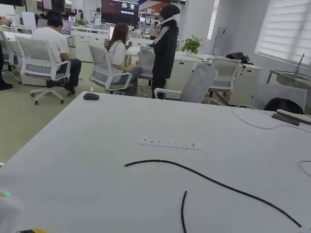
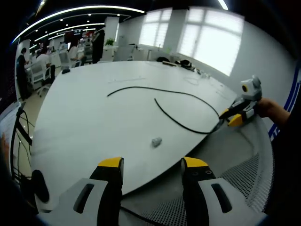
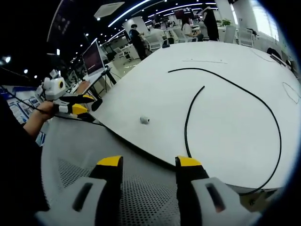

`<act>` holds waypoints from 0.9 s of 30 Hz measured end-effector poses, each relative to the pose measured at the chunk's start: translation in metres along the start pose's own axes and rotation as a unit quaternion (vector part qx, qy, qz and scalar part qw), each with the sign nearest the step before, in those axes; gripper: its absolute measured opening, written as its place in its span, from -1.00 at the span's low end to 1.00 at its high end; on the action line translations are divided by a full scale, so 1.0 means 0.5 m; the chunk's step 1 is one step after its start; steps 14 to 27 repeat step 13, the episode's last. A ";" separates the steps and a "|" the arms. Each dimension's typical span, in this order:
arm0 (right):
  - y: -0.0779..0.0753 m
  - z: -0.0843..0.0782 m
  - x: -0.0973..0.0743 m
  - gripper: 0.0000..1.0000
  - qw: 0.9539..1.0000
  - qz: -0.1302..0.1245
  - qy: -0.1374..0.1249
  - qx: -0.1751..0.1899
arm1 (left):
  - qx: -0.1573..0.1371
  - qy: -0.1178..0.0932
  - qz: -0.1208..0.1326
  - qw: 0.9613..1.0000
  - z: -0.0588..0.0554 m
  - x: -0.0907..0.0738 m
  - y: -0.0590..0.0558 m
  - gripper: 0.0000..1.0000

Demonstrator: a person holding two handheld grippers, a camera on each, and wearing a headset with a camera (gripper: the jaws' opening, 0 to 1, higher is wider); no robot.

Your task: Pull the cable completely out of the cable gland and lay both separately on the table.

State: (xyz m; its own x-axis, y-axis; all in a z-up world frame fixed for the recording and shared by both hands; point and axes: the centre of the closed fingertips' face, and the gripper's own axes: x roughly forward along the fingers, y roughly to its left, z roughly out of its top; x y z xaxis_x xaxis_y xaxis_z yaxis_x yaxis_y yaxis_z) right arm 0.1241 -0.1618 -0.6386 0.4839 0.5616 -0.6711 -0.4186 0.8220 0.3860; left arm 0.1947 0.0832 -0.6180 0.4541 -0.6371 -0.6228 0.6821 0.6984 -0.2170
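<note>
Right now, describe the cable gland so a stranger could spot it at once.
Start at the big white table; near its front edge, closest to the person, lies the cable gland, clear of the long black cable. It is a small, stubby, pale grey piece, while the cable is thin, dark and curving.

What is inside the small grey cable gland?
Nothing visible passes through the small grey cable gland; the long black cable lies apart on the white table. Its bore is too small to see.
</note>
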 end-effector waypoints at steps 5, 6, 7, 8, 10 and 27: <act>0.003 -0.004 0.002 -0.09 1.000 0.003 0.008 -0.005 | 0.012 0.013 -0.007 1.000 -0.011 0.006 -0.012 0.00; 0.004 -0.004 0.002 -0.09 1.000 0.003 0.009 -0.005 | 0.012 0.013 -0.007 1.000 -0.011 0.005 -0.011 0.00; 0.004 -0.004 0.002 -0.10 1.000 0.003 0.009 -0.006 | 0.012 0.013 -0.007 1.000 -0.011 0.005 -0.012 0.00; 0.005 -0.004 0.003 -0.10 1.000 0.003 0.010 -0.006 | 0.010 0.012 -0.008 1.000 -0.012 0.005 -0.014 0.00; 0.006 -0.005 0.003 -0.11 1.000 0.004 0.011 -0.007 | 0.011 0.016 -0.012 1.000 -0.014 0.004 -0.017 -0.01; 0.005 -0.005 0.003 -0.11 1.000 0.004 0.011 -0.006 | 0.013 0.015 -0.009 1.000 -0.014 0.003 -0.015 -0.01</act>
